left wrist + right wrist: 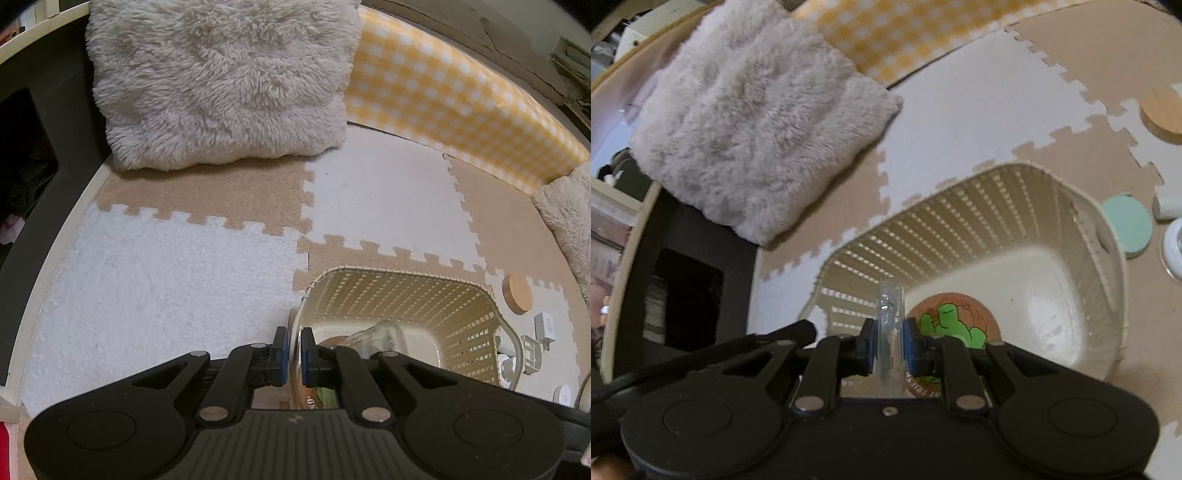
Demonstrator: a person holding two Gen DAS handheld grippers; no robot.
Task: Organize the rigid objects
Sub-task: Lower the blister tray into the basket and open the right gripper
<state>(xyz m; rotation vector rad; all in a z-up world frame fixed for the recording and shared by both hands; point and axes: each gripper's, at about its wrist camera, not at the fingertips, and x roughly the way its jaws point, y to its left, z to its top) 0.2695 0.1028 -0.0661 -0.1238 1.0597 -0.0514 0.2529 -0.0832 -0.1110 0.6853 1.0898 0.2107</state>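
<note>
— Left gripper (293,356)?
— Clamped on the near rim of the cream slatted plastic basket (406,291).
— Right gripper (889,341)?
— Pinching a clear ridged glass piece (889,306) edge-on, long axis upright, over the basket's near-left corner. A round brown coaster with a green cartoon (955,321) lies flat inside.

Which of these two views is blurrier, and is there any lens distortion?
Right wrist view: softer, the pillow and wooden disc smeared, though the right gripper and its clear piece stay fairly sharp. Left wrist view: crisp on the mat and basket. Both: strong fisheye bending at the edges.
</note>
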